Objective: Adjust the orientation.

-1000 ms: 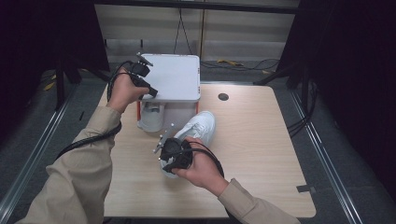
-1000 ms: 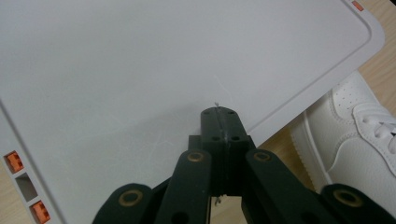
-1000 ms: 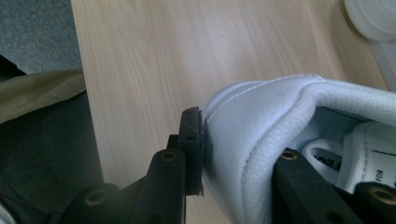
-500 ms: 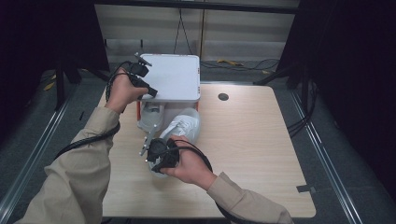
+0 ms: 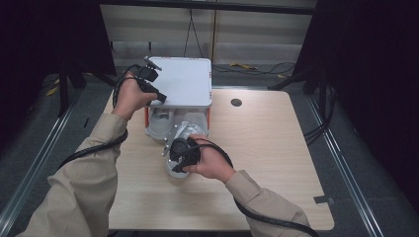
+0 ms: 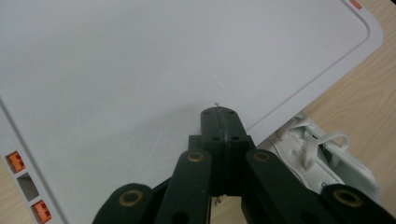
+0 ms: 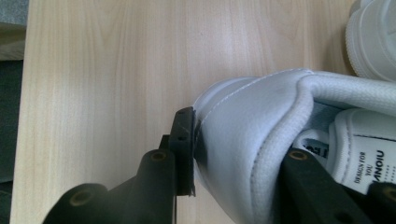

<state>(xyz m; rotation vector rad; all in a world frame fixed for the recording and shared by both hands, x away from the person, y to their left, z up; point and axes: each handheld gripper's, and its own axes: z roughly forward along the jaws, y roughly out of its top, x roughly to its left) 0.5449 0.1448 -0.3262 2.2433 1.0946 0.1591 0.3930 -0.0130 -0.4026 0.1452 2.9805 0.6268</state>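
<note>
Shoe storage, half done by my reckoning: my left gripper (image 6: 218,122), jaws pressed together, props the white box lid (image 5: 183,81) up; my right gripper (image 7: 233,154) pinches the heel of the second white sneaker (image 7: 261,140), on the table (image 5: 276,148) by the box mouth; its mate (image 6: 322,154) lies under the lid.

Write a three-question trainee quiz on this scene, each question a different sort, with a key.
1. True or false: the right gripper is shut on the heel of a white shoe.
2. Multiple choice: the left gripper rests against a) a white lid, b) a blue cup, c) a black tray.
3. Fill in: in the right gripper view, a second white shoe lies on the wooden ____.

Key: 1 true, one jaw outside the heel and one inside the shoe. 2 a, its jaws closed together at the lid's edge. 3 table.
</note>
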